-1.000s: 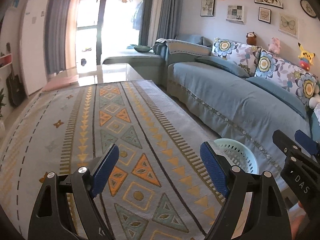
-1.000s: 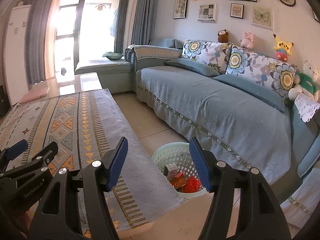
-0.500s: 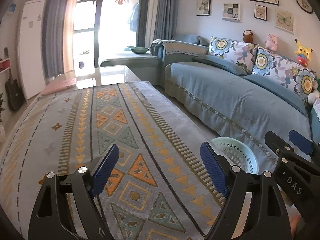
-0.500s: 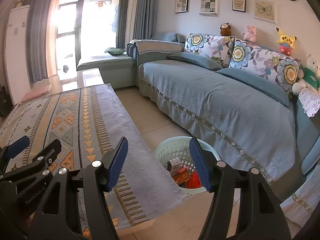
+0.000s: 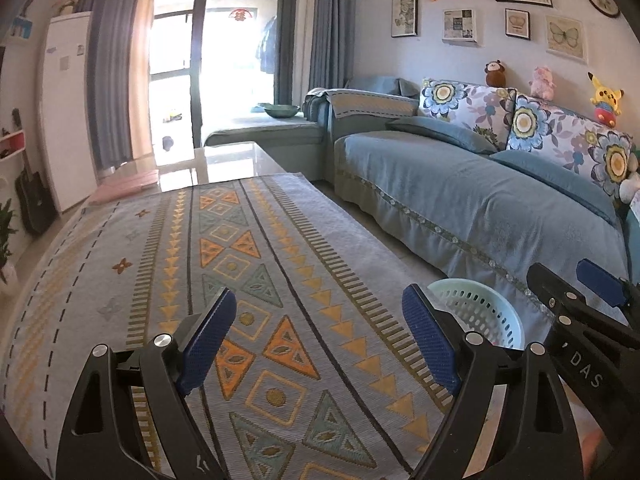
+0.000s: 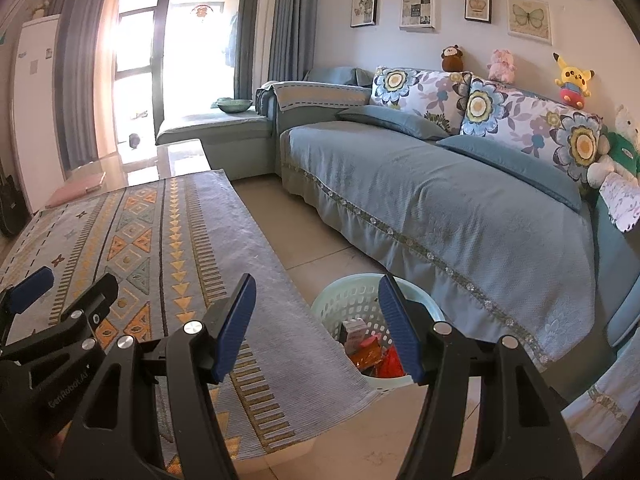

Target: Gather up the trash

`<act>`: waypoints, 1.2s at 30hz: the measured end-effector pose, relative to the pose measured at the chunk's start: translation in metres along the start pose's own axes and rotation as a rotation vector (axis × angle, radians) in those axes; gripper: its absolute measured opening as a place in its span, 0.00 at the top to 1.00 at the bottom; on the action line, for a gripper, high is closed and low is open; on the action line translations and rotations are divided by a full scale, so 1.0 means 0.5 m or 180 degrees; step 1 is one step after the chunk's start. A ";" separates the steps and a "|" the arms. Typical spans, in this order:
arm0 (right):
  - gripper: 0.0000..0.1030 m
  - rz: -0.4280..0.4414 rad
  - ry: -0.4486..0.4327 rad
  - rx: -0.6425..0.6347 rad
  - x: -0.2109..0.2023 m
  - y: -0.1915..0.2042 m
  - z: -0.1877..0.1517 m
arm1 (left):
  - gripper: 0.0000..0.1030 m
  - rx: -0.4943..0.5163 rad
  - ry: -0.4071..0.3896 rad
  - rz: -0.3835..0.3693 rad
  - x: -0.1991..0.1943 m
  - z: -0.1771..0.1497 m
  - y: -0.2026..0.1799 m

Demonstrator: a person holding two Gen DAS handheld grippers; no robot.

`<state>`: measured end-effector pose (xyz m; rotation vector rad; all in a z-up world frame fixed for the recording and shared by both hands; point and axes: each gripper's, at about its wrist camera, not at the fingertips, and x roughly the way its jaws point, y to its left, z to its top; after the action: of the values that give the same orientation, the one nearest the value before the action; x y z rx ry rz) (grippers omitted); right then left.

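Little has changed over the last second: both views have drifted only slightly, the room sitting a touch lower in the frame than it did, and neither tool has altered its spread. That stillness, with nothing carried, suggests the pause after a drop, or a look around for the next piece.

The left tool (image 5: pixel 322 338) stands wide apart with nothing between its blue pads, only the patterned cloth (image 5: pixel 248 264) that covers the bench below it. The right tool (image 6: pixel 318 328) is also spread, somewhat narrower, and equally empty.

The trash (image 6: pixel 370 350) (a small carton and red and orange wrappers, as far as can be told) lies inside the pale green basket (image 6: pixel 340 296), which stands on the floor between the bench's edge and the blue sofa (image 6: pixel 440 208). In the right view it sits just beyond and below the right tool, partly behind its right-hand pad. No loose trash shows on the cloth, so the collecting looks close to finished.
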<state>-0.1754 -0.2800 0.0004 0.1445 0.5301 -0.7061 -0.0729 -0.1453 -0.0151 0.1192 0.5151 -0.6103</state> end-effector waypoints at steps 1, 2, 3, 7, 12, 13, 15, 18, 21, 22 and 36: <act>0.42 0.0005 -0.0003 0.0003 0.000 -0.001 0.000 | 0.20 0.0007 -0.0012 -0.0001 -0.001 0.000 0.000; 0.42 0.0005 -0.0013 0.0002 -0.001 0.000 -0.001 | 0.20 0.0009 -0.0020 -0.0006 -0.001 0.000 0.000; 0.42 0.0004 -0.0029 -0.0004 -0.001 0.000 0.000 | 0.20 0.0010 -0.0023 -0.0013 -0.001 0.001 -0.001; 0.42 -0.0021 -0.0132 -0.0050 -0.004 -0.001 -0.004 | 0.20 -0.0026 -0.0109 0.0019 -0.005 -0.002 0.002; 0.42 -0.0083 -0.0336 -0.0114 -0.009 -0.008 -0.020 | 0.20 0.0031 -0.0336 0.0062 -0.022 -0.005 -0.006; 0.42 -0.0106 -0.0329 -0.0119 -0.006 -0.010 -0.024 | 0.20 0.0077 -0.0358 0.0075 -0.023 -0.006 -0.012; 0.42 -0.0093 -0.0298 -0.0086 0.000 -0.015 -0.029 | 0.20 0.0154 -0.0368 0.0074 -0.022 -0.007 -0.021; 0.42 -0.0119 -0.0307 -0.0084 0.002 -0.020 -0.031 | 0.20 0.0229 -0.0323 0.0050 -0.014 -0.009 -0.028; 0.42 -0.0090 -0.0267 -0.0008 0.009 -0.033 -0.030 | 0.20 0.0261 -0.0296 0.0075 -0.009 -0.009 -0.031; 0.42 -0.0075 -0.0252 0.0019 0.009 -0.036 -0.031 | 0.20 0.0258 -0.0292 0.0065 -0.009 -0.009 -0.032; 0.42 -0.0041 -0.0211 0.0045 0.005 -0.039 -0.037 | 0.19 0.0262 -0.0162 -0.0033 0.009 -0.017 -0.026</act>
<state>-0.1945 -0.2905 -0.0159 0.1306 0.4631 -0.7249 -0.0808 -0.1562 -0.0242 0.1785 0.4418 -0.6431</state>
